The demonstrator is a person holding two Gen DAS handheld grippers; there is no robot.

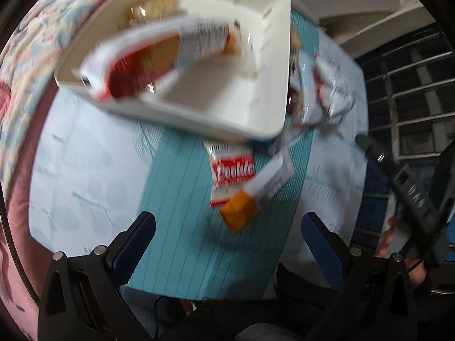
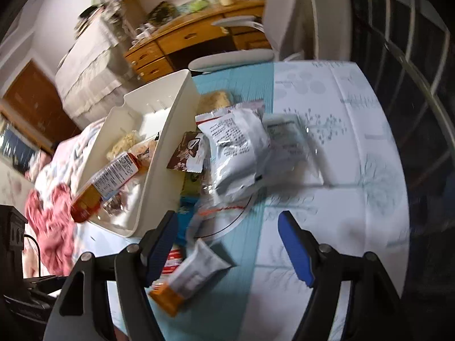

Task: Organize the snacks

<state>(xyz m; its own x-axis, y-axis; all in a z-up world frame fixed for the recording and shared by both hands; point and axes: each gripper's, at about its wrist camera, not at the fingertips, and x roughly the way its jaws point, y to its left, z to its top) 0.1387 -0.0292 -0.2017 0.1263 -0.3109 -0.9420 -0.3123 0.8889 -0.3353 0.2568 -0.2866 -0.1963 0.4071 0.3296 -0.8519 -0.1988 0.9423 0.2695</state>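
Snacks lying ahead of two empty, wide-open grippers.

The white bin point(image 1: 273, 65) is sitting far on the tabletop point(image 1: 85, 153); nearer, the orange-ended snack bar point(image 1: 256, 196) is lying just beyond the left gripper point(image 1: 227, 244), and low between the jaws of the right gripper point(image 2: 227, 244), nearer its left one.

A table point(image 1: 85, 170) under a pale printed cloth with a teal striped band, holding a bin and loose snacks.

A white plastic bin point(image 1: 273, 65) rests on the cloth. Just in front of it on the teal band lies a red-and-white cookie packet point(image 1: 231, 170), with an orange-and-white bar point(image 1: 256, 196) overlapping it. Beside the bin sits a heap of white snack bags point(image 2: 236, 147), a brown packet point(image 2: 184, 153) and a clear bag point(image 2: 293, 147).
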